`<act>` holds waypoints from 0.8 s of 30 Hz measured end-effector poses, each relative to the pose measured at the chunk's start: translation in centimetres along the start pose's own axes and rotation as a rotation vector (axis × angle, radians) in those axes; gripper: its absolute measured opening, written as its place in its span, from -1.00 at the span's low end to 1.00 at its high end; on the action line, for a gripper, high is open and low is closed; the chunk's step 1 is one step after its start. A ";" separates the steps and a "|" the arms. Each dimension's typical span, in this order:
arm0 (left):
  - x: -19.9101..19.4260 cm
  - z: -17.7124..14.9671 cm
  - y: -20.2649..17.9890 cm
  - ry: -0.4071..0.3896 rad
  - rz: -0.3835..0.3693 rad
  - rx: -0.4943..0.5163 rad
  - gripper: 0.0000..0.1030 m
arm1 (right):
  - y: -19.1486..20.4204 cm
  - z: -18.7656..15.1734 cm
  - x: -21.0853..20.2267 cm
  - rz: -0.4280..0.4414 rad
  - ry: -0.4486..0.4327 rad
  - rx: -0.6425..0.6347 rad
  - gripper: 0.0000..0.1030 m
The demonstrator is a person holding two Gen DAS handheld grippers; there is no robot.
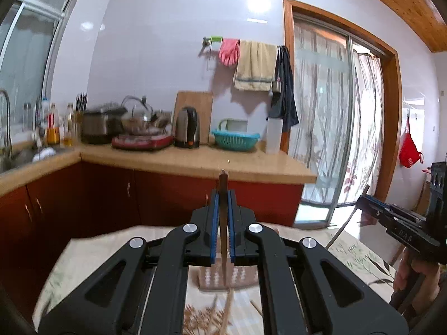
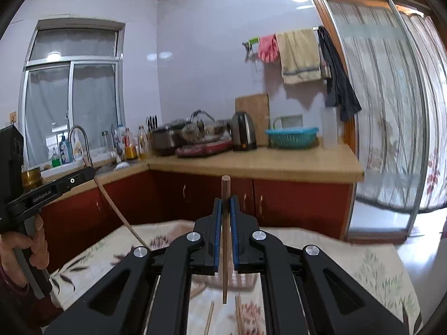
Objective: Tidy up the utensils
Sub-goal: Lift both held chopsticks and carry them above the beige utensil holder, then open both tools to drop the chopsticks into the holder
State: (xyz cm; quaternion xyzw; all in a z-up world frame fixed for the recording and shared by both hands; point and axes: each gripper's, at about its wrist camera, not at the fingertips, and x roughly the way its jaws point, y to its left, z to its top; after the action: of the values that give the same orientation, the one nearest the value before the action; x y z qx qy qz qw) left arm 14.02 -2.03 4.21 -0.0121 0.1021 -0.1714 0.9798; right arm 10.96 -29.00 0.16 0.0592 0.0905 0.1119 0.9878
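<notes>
Left wrist: each claw pinches a chopstick above the perforated holder.

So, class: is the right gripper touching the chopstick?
Touching. The right wrist view shows the right gripper with both blue pads pressed against the upright chopstick.

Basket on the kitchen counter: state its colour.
Teal plastic basket, clearest in the left wrist view.

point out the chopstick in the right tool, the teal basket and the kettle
chopstick (image 2: 225,251): right wrist view, mid shaft between the blue pads
teal basket (image 2: 292,137): right wrist view, front wall of the basket on the counter
kettle (image 1: 187,127): left wrist view, steel body beside the cutting board
</notes>
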 end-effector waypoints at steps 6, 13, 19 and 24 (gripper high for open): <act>2.2 3.5 0.5 -0.061 0.035 0.026 -0.87 | -0.5 3.6 2.9 -0.007 -0.079 -0.017 -0.86; 7.5 3.1 1.2 -0.006 0.041 0.026 -0.87 | -1.7 2.5 9.3 -0.014 0.002 0.004 -0.86; 12.1 -1.1 2.2 0.109 0.042 0.005 -0.87 | -3.1 -1.2 13.4 -0.009 0.115 0.068 -0.86; 14.4 -3.5 3.1 0.177 0.035 -0.009 -0.87 | -3.1 -2.3 15.2 -0.012 0.157 0.069 -0.86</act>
State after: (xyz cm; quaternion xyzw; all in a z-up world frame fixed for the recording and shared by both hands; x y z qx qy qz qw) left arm 27.60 -3.98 -2.25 0.0006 0.1893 -0.1540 0.9698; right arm 25.76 -28.30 -5.03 0.0836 0.1717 0.1071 0.9757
